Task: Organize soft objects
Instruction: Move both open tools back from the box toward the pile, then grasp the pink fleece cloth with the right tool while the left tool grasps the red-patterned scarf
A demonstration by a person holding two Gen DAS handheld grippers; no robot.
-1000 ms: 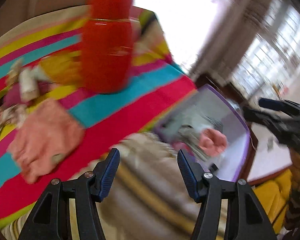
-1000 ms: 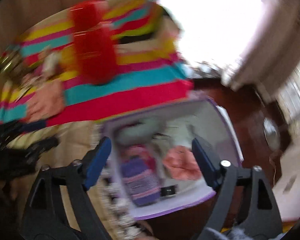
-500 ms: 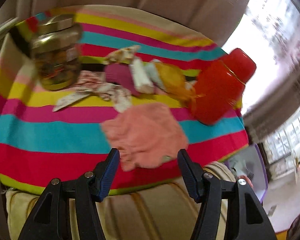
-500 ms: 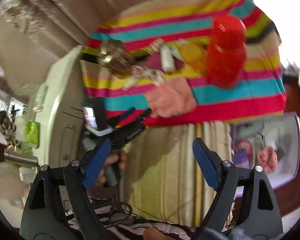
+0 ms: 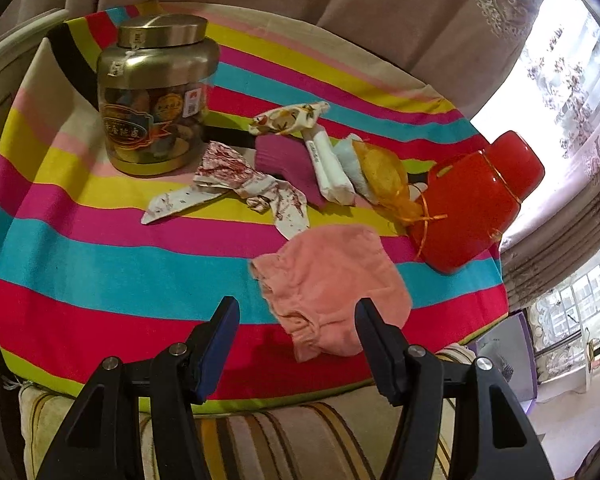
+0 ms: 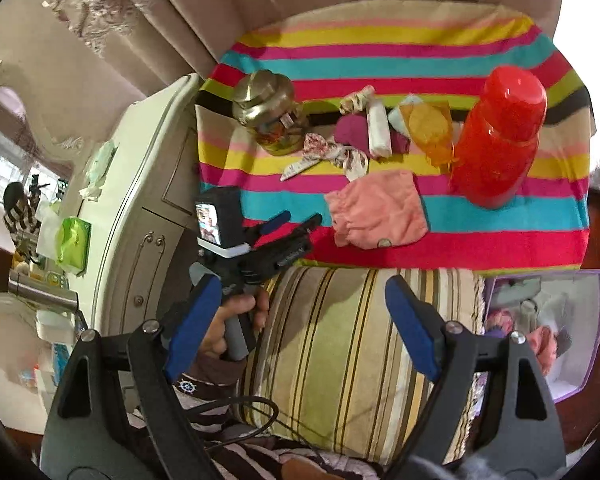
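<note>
Both views have swung off the purple box and settled on the striped cloth, now sharp instead of blurred. Nearest in the left wrist view, the left hand-held gripper (image 5: 296, 336) stands wide, holding nothing, its right finger just overlapping the near edge of the pink cloth (image 5: 332, 284). That cloth lies flat on the striped cloth (image 5: 100, 264) over the desk. At 12 o'clock from it lies a heap of small soft things: a patterned white-and-red rag (image 5: 240, 184), a magenta piece (image 5: 284, 160), a white roll (image 5: 328, 168) and a yellow gauze pouch (image 5: 384, 176). At 2 o'clock stands the red bottle (image 5: 476, 208); at 10 o'clock, farthest, the gold-lidded jar (image 5: 156, 96). The right hand-held gripper (image 6: 304, 328) is also wide and empty, over a striped cushion (image 6: 340, 344). The purple box (image 6: 580, 376), with soft things inside, sits at its 3 o'clock.
</note>
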